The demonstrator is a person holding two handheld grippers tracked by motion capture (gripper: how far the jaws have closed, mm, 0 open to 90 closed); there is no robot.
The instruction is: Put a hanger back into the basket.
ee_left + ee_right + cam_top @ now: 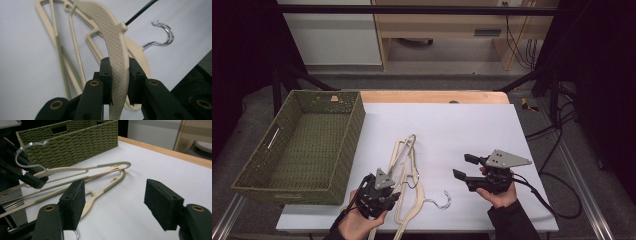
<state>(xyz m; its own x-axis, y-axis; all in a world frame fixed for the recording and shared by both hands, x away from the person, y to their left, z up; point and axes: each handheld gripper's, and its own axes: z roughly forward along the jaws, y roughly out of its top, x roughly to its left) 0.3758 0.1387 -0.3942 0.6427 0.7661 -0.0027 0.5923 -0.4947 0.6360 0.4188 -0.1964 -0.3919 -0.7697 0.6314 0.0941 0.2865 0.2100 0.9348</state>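
Note:
Several cream plastic hangers lie overlapped on the white table. My left gripper is shut on the textured arm of one cream hanger, which rises from between the jaws with a dark wire hook at its neck. Beneath it on the table rests another hanger with a chrome hook. My right gripper is held to the right of the pile, open, with only bare table between its pads. In the right gripper view the hangers lie beyond the jaws.
A green woven basket stands at the table's left side, seen past the hangers as the basket in the right gripper view. A wooden table edge runs along the far side. Cables trail off the right.

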